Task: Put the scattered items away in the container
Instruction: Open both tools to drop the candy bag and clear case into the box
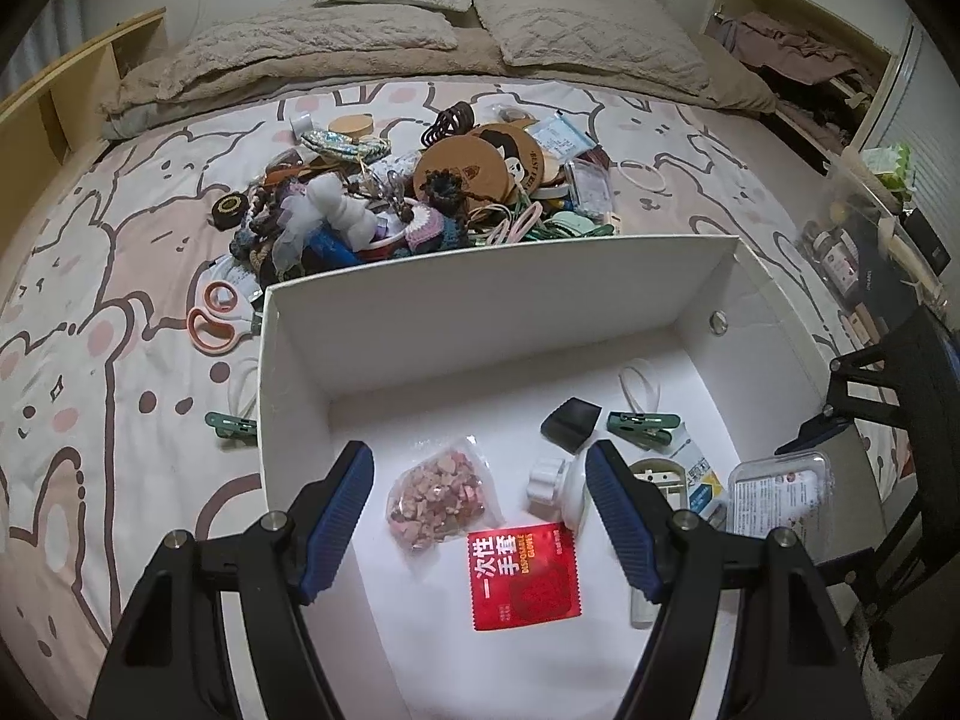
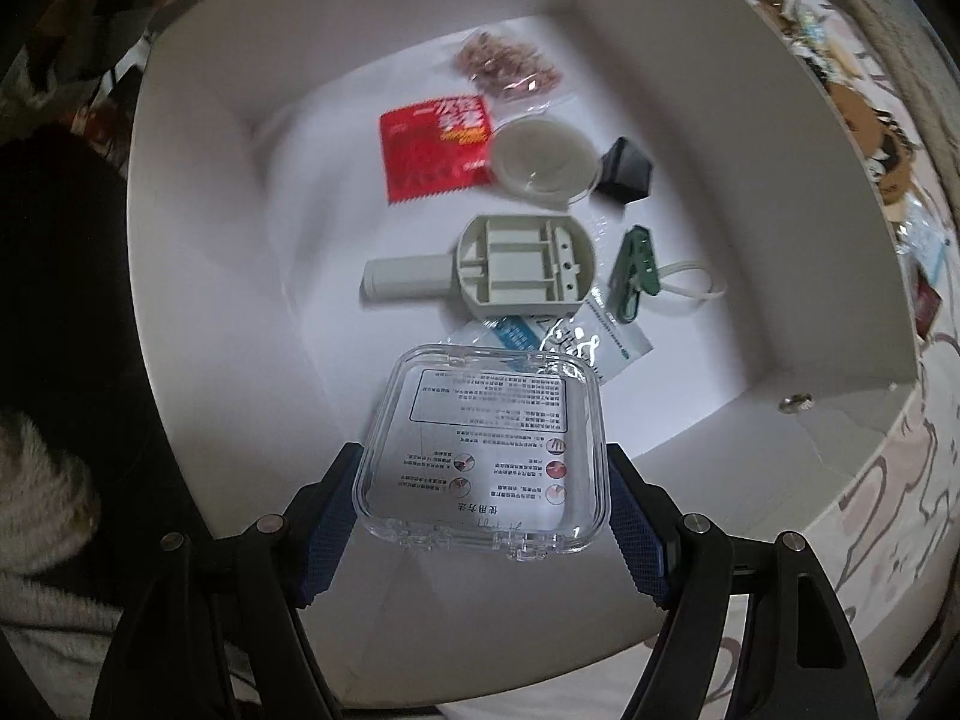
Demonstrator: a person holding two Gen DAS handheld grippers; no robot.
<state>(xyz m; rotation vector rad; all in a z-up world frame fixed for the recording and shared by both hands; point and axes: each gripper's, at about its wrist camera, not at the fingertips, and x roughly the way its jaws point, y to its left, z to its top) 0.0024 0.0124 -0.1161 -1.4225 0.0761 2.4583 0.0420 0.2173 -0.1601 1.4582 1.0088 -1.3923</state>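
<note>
The right gripper (image 2: 480,498) clamps the clear case (image 2: 480,450) by its edges above the box (image 2: 840,396) for dropping, while the left gripper (image 1: 480,516) hangs apart, empty, the pile (image 1: 420,198) beyond it.

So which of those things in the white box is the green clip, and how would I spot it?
Start at the white box on the bed. On its floor, toward the right-hand wall in the left wrist view, lies the green clip, between a black wedge-shaped piece and a white loop. It is the only green thing inside.
</note>
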